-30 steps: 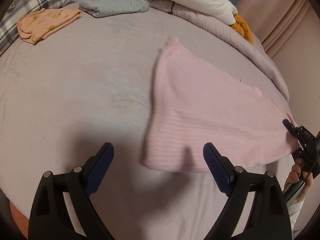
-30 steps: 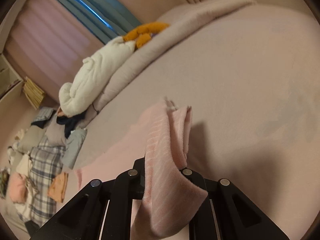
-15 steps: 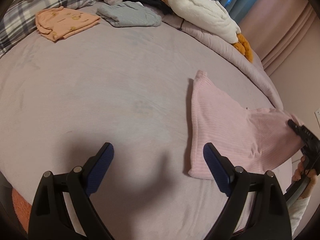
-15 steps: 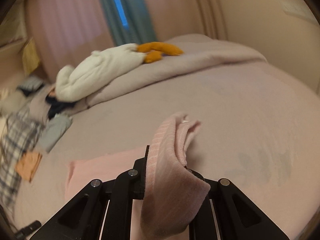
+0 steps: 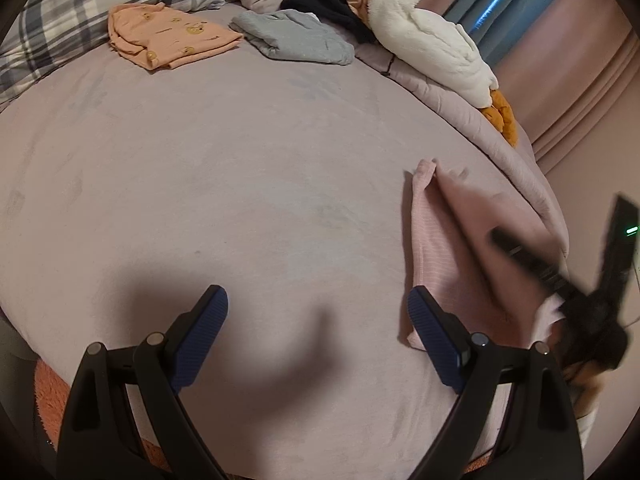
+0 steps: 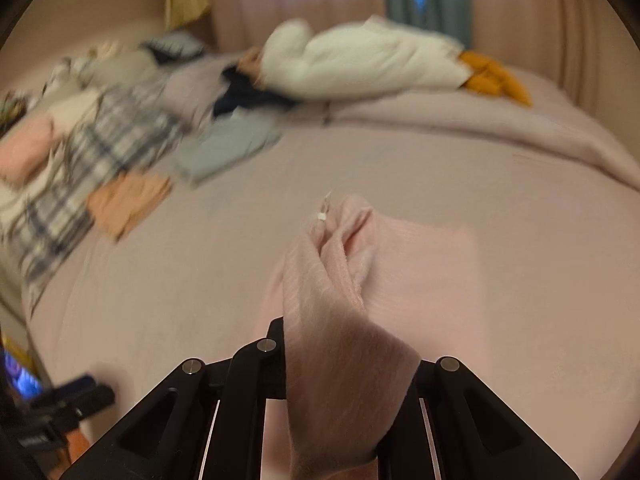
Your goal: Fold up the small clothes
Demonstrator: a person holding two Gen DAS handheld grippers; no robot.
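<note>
A pink ribbed garment [image 5: 448,248] lies partly folded on the mauve bed sheet [image 5: 240,184], at the right in the left wrist view. My right gripper [image 6: 348,348] is shut on a bunched edge of the pink garment [image 6: 400,268], and the cloth drapes over its fingers. In the left wrist view the right gripper [image 5: 532,268] shows as a blurred dark shape over the garment's right side. My left gripper [image 5: 318,322] hangs open over bare sheet, left of the garment, with nothing between its blue pads [image 5: 200,328].
A folded orange garment [image 5: 172,38] and a folded grey one [image 5: 296,38] lie at the far side. Behind them sit a white plush toy [image 5: 432,52], dark clothes [image 5: 332,0] and a plaid pillow [image 5: 80,12]. A rolled quilt [image 5: 496,136] lines the right edge.
The right gripper has swung across with the pink garment's edge, so the spread garment is now doubled over into a narrower shape. The left gripper stayed open and drifted away from the cloth.
</note>
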